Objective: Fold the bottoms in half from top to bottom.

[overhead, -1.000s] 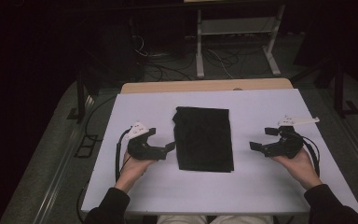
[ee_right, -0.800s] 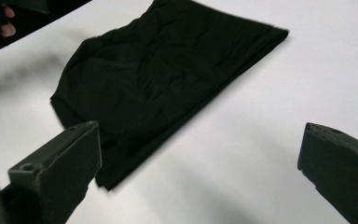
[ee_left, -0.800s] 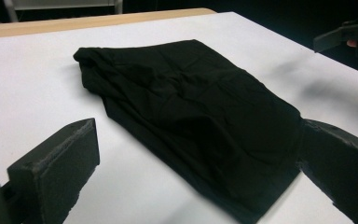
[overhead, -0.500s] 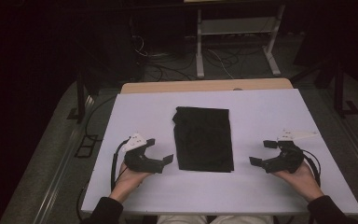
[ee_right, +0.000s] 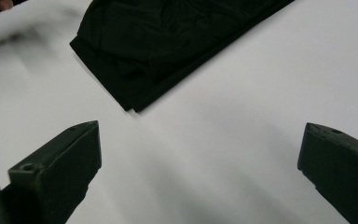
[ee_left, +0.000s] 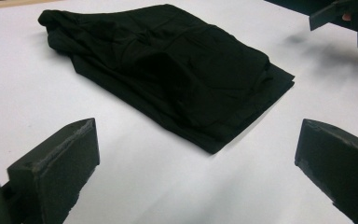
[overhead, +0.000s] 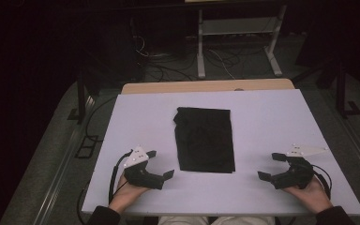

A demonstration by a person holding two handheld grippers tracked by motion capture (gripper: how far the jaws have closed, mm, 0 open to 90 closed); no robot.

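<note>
1. Jaws of the left gripper (overhead: 160,164) are spread wide with nothing between them; the gripper is held in the left hand (overhead: 124,194) near the table's front edge, left of the cloth and apart from it.
2. Its grey three-cornered plate is seen on top in the high view, and a cable loops from it along the left side.
3. From the left gripper view, the near corner of the black folded cloth (ee_left: 168,70) is seen beyond the two parted jaws (bare white surface lies between jaws and fabric).
4. At mid-table the black folded cloth (overhead: 204,139) is laid flat as a tall rectangle on the white table (overhead: 262,117), with its upper left corner slightly rumpled.
5. Layered edges are shown at the cloth's near corner in the right gripper view (ee_right: 168,46), so the piece is folded more than once.
6. Further right, the right gripper (overhead: 271,166) is held in the right hand (overhead: 311,192) near the front edge, well apart from the cloth.
7. Its jaws are likewise parted wide and are empty, pointed inward toward the cloth.
</note>
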